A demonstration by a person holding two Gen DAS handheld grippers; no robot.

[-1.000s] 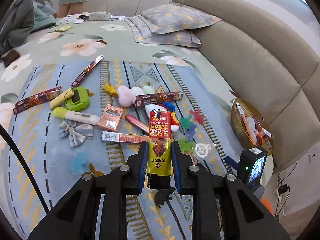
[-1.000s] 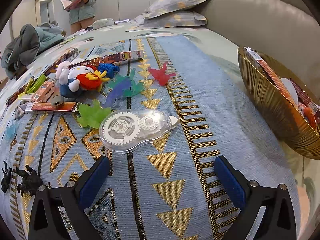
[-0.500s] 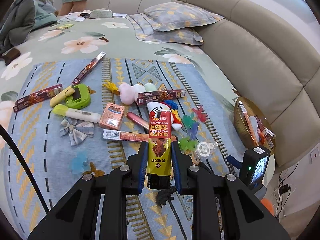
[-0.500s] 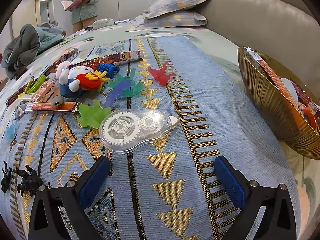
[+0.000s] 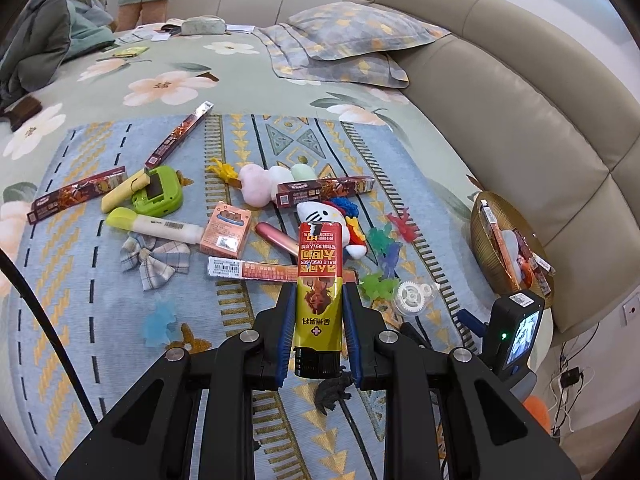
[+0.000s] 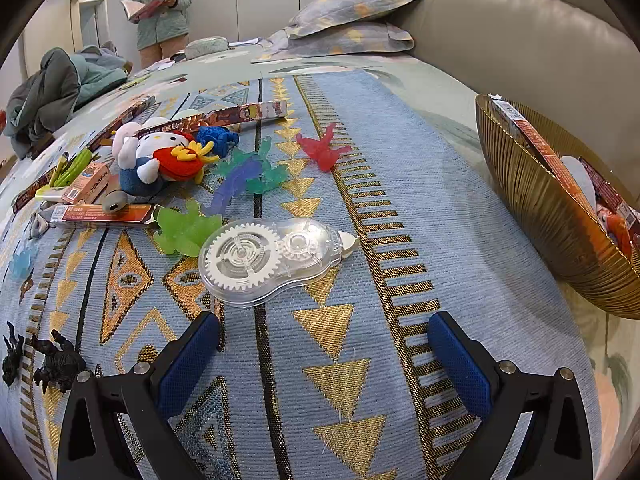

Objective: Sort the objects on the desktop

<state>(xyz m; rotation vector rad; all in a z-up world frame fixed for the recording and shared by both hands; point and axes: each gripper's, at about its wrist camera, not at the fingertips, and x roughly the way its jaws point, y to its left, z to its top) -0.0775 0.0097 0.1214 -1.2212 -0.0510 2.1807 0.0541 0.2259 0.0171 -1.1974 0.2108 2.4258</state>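
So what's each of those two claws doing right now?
Left gripper: closed on the yellow and red tube.
Right gripper: open, holding nothing.

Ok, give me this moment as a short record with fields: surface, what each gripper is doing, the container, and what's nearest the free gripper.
surface: blue patterned cloth spread over a flowered bedcover
left gripper: jaws shut on a yellow and red tube, cap end toward the camera
right gripper: jaws open, nothing between them
container: gold ribbed bowl at the right, already holding long packets
nearest the free gripper: clear correction tape dispenser, lying flat just ahead of it
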